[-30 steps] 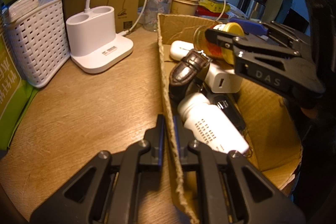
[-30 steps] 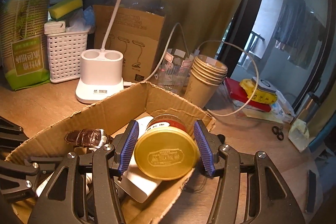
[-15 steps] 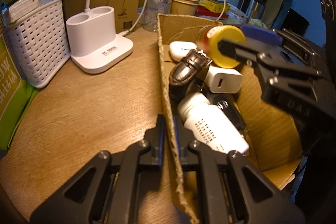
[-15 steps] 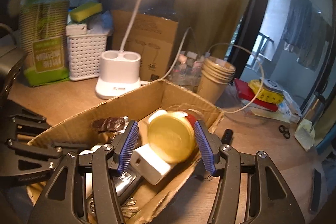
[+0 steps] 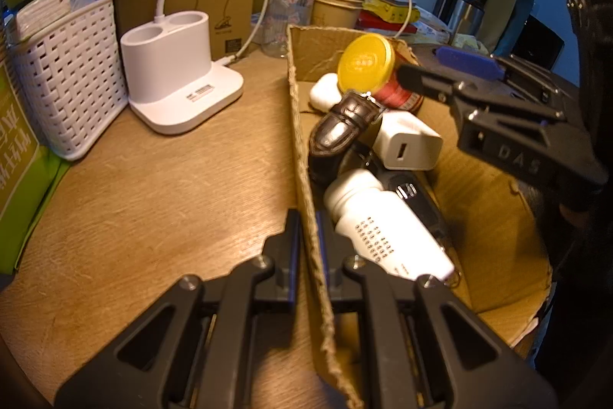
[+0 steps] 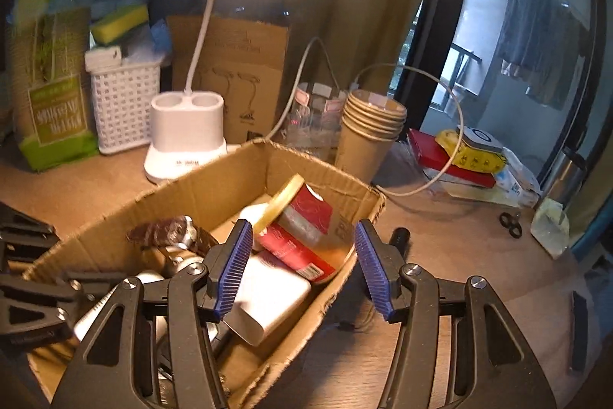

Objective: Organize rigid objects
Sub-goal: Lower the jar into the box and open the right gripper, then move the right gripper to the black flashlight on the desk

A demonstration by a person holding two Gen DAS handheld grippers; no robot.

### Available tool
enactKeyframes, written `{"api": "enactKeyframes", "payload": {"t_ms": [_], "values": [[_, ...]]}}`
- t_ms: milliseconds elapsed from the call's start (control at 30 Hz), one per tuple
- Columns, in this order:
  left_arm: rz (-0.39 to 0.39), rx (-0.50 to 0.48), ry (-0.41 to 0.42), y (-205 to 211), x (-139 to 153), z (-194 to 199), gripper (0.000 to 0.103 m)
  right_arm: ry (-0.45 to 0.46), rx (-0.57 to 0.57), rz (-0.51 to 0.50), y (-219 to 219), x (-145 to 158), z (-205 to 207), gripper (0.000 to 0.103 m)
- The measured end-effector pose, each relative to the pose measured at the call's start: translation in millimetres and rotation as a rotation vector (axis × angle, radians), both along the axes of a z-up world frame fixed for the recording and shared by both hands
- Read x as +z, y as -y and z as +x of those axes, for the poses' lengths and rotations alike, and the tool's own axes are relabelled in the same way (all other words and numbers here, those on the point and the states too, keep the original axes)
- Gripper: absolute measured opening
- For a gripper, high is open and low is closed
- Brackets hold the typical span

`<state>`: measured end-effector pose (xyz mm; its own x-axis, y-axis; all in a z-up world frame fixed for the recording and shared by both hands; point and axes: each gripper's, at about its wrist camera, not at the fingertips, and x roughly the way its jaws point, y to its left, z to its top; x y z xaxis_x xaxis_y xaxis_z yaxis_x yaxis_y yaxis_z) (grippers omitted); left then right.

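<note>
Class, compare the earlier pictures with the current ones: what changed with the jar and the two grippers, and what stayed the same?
The right gripper released the yellow-lidded jar, which now lies tilted inside the cardboard box, and drew back. The left gripper stayed clamped on the box wall; the other contents kept their places.

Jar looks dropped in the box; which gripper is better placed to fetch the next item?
Right. The right gripper is open and free above the jar, while the left gripper is shut on the cardboard box wall, steadying it.
</note>
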<state>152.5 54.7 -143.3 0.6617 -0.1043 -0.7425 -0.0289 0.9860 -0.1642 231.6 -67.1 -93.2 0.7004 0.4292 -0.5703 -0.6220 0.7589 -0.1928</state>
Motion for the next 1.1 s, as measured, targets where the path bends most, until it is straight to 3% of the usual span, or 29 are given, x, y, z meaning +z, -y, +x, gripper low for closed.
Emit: {"api": "enactKeyframes", "payload": {"t_ms": [200, 400, 700, 1100], "values": [[0.000, 0.000, 0.000, 0, 0, 0, 0.009, 0.020, -0.065, -0.080, -10, -11, 14, 0.058], [0.000, 0.000, 0.000, 0, 0, 0, 0.009, -0.004, -0.130, -0.096, -4, -23, 32, 0.058], [0.007, 0.000, 0.004, 0, -1, 0, 0.009, -0.032, -0.159, 0.021, 21, -10, 34, 0.059], [0.008, -0.001, 0.004, 1, -2, 0, 0.009, -0.014, -0.243, 0.072, 56, 1, 40, 0.059]]}}
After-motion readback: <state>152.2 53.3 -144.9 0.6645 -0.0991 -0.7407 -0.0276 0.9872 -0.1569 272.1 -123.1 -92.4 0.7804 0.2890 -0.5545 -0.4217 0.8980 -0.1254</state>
